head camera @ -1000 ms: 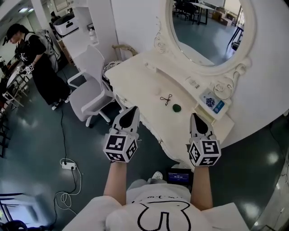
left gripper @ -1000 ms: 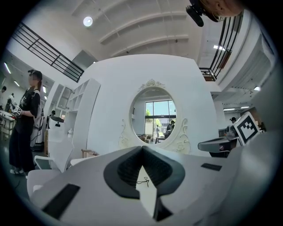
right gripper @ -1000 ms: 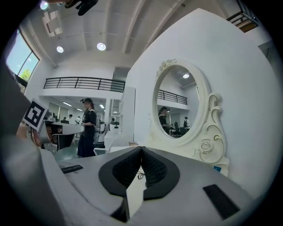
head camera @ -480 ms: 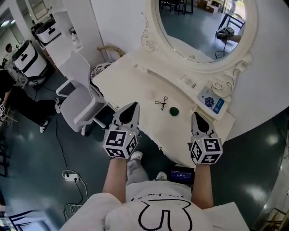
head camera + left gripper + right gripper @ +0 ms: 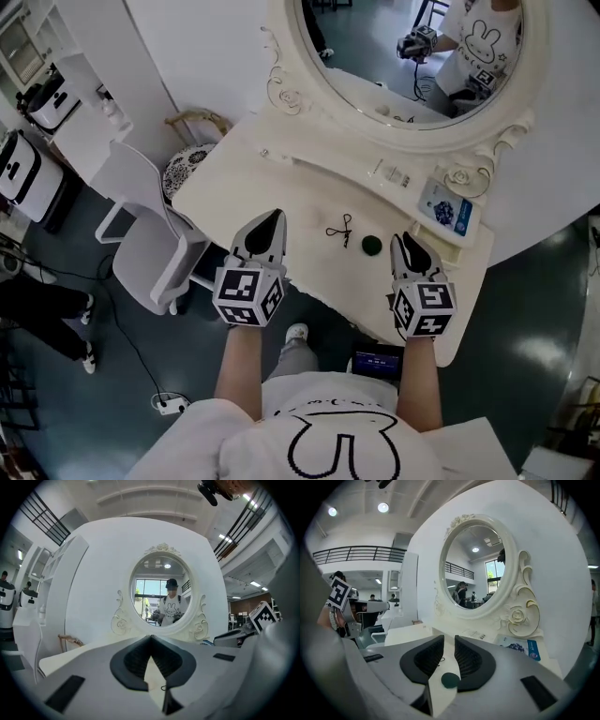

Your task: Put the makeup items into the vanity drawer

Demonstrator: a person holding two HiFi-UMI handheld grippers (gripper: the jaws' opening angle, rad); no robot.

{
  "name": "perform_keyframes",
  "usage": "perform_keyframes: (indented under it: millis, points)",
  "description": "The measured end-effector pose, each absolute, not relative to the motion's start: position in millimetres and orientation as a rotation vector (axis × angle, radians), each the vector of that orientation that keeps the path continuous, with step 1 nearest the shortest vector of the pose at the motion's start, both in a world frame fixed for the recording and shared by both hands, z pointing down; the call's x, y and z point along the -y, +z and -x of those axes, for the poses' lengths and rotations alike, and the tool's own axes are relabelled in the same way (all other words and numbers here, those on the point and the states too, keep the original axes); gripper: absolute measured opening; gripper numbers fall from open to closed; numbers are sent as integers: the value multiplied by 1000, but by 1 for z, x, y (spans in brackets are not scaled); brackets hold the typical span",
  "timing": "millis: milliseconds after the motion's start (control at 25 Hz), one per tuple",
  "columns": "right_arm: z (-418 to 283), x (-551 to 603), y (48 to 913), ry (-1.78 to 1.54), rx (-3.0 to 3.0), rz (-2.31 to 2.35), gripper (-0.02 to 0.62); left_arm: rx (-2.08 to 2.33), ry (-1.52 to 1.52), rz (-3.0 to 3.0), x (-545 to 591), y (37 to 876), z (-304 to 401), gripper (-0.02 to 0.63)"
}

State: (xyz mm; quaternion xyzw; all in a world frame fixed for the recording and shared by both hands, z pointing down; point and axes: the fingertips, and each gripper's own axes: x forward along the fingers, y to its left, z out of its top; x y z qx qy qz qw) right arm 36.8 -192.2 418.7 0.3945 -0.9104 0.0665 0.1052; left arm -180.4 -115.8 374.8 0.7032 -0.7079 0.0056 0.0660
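On the cream vanity top [image 5: 281,178] lie a black eyelash curler [image 5: 339,230] and a dark green round compact [image 5: 372,246]. My left gripper [image 5: 271,219] hovers over the front edge, left of the curler; in the left gripper view [image 5: 150,639] its tips meet, with nothing between them. My right gripper [image 5: 404,241] hangs just right of the compact. Its jaws [image 5: 449,641] have just been opening and stand slightly apart with nothing between them. The compact [image 5: 450,680] shows on the table ahead, low in the gap. No drawer front is in view.
An oval mirror [image 5: 412,56] rises behind the table. A blue and white box [image 5: 448,211] and a small packet [image 5: 394,174] sit near its base. A white chair [image 5: 141,244] stands left, a dark device [image 5: 375,361] lies on the floor under the table.
Both grippers have come forward to the vanity's front edge, and the table now fills more of the head view. The bystander at the left has dropped mostly out of view.
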Motion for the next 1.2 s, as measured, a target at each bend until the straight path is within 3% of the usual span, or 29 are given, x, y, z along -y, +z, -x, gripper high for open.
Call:
perform_keyframes:
  millis: [160,200,1200]
  points:
    - [-22,203,437,236,2591,-1237,206,2060,18,-2155,140,386,205,25]
    - [-21,205,440,249,2566,-1268,213,2038,19,-2167,146,389,210,25]
    - [-9,222,583,630,2182,-1321,210,1827,167,-2082,208,488,264,25]
